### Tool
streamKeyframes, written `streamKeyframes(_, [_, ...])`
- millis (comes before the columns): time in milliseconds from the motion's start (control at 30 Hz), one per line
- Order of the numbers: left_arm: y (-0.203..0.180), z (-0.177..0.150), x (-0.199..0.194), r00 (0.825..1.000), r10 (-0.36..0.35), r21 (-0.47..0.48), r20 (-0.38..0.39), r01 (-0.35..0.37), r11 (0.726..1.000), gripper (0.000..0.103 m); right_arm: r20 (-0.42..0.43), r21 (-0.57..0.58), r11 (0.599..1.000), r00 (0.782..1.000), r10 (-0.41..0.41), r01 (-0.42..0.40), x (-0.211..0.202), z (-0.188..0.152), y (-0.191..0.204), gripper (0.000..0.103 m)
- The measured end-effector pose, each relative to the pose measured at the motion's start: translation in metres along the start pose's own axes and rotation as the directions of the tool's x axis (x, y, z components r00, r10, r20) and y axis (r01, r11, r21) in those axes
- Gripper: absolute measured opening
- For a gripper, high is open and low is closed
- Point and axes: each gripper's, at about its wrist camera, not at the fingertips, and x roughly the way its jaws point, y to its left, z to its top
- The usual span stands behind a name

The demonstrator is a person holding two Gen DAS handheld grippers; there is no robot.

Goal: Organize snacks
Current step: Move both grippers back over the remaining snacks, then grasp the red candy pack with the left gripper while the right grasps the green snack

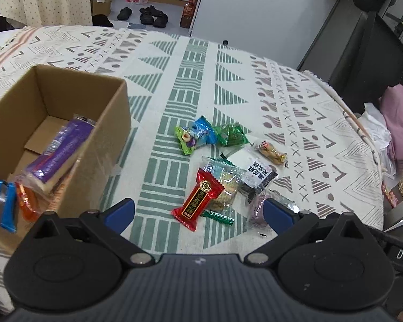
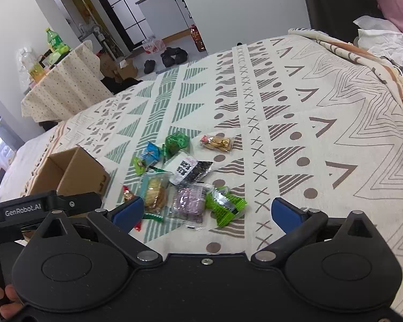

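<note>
Both tongs are wide open and hold nothing. The left tongs (image 1: 198, 212) hang low over the bed cover (image 1: 255, 80), and the right tongs (image 2: 207, 212) do too.

The snacks lie in a loose pile on the cover, right in front of both tongs. The box (image 1: 112, 123) sits to the left of the pile — it already has a purple pack (image 1: 59, 153), a blue one and an orange one inside.

Nearest to the left tongs is the red candy (image 1: 197, 200). It lies just ahead, between the two blue tips but a bit closer to the left tip. Its long side runs up and away, tilted a little to the right, so the tips would close across its thin side — an easy pinch, I think. It rests partly on the cracker pack (image 1: 224, 185).

Nearest to the right tongs are the green pack (image 2: 225, 206) and the purple cake (image 2: 189, 205), side by side, touching. Both sit between the right tips, approx. in the middle.

The left side is next to the box, so the red candy w/ the left tongs looks like the short trip: grab, swing left, drop in. The far packs, e.g. the peanut pack (image 1: 271, 151), are well apart from both tongs.
</note>
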Motion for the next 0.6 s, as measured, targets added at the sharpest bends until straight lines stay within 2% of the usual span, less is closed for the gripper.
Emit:
streamKeyframes(133, [0.001, 0.0, 0.019, 1.0, 0.007, 0.002, -0.024, -0.007, 1.0, 0.1, -0.024, -0.005, 1.0, 1.0, -0.003, 0.003, 0.014, 0.003, -0.006, 0.096])
streamKeyframes(200, [0.003, -0.001, 0.027, 0.999, 0.001, 0.003, -0.032, -0.001, 1.0, 0.095, -0.04, -0.011, 1.0, 0.999, -0.002, 0.002, 0.021, 0.003, -0.008, 0.091])
streamKeyframes(300, [0.006, -0.001, 0.039, 0.999, -0.004, -0.007, -0.05, 0.003, 1.0, 0.082, -0.063, -0.025, 1.0, 0.998, -0.005, 0.004, 0.032, 0.004, -0.01, 0.083])
streamKeyframes(367, [0.009, 0.0, 0.046, 0.998, -0.013, -0.025, -0.064, 0.012, 1.0, 0.066, -0.08, -0.031, 1.0, 0.997, -0.01, 0.008, 0.04, 0.005, -0.013, 0.078])
streamKeyframes(500, [0.011, 0.001, 0.057, 0.997, -0.03, -0.036, -0.069, 0.027, 0.999, 0.056, -0.103, -0.037, 0.999, 0.994, -0.023, 0.019, 0.053, 0.006, -0.016, 0.068])
streamKeyframes(600, [0.01, 0.004, 0.063, 0.997, -0.044, -0.037, -0.069, 0.041, 0.998, 0.047, -0.11, -0.035, 0.999, 0.994, -0.027, 0.023, 0.06, 0.006, -0.017, 0.067])
